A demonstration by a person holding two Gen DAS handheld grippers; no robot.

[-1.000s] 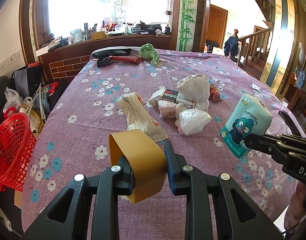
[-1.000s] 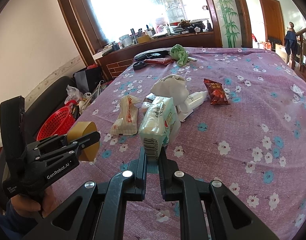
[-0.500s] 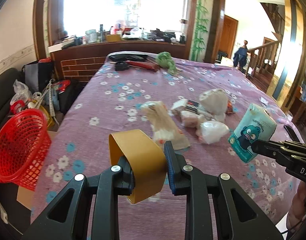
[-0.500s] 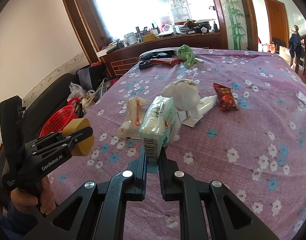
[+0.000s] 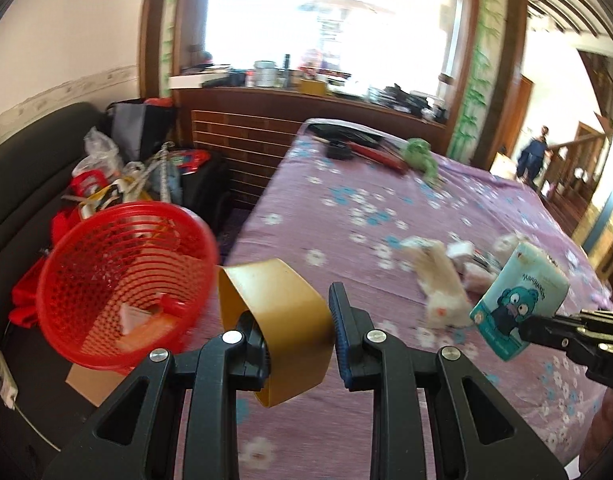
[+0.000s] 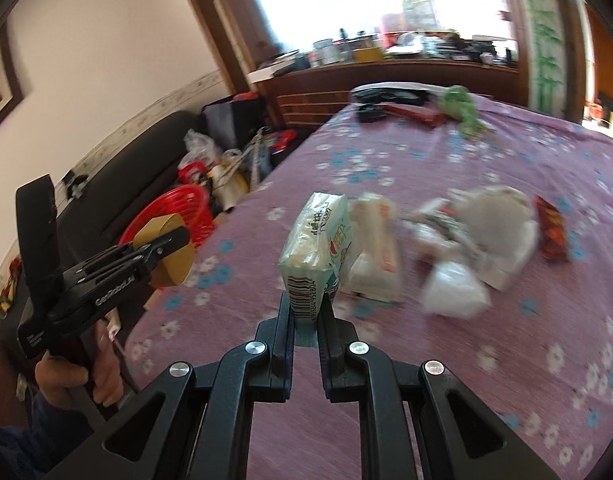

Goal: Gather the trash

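My left gripper (image 5: 294, 320) is shut on a tan tape roll (image 5: 278, 312), held above the left edge of the purple flowered table (image 5: 346, 208). A red mesh basket (image 5: 122, 280) stands on the floor just left of it, with scraps inside. My right gripper (image 6: 306, 312) is shut on a pale green tissue pack (image 6: 318, 248) over the table. The left wrist view shows that tissue pack (image 5: 518, 296) at the right. In the right wrist view the left gripper (image 6: 166, 248) holds the tape roll (image 6: 174, 268) in front of the basket (image 6: 174, 208).
White wrappers (image 6: 378, 248), a crumpled white bag (image 6: 502, 224), a white plastic bag (image 6: 454, 288) and a red snack packet (image 6: 550, 232) lie mid-table. A green cloth (image 6: 462, 108) and dark items sit at the far end. A black sofa (image 5: 22, 184) and piled bags (image 5: 138, 172) flank the basket.
Both grippers have swung left with their loads still gripped. The red basket now looms larger and nearer in the left wrist view, and the trash pile has slid to the right.
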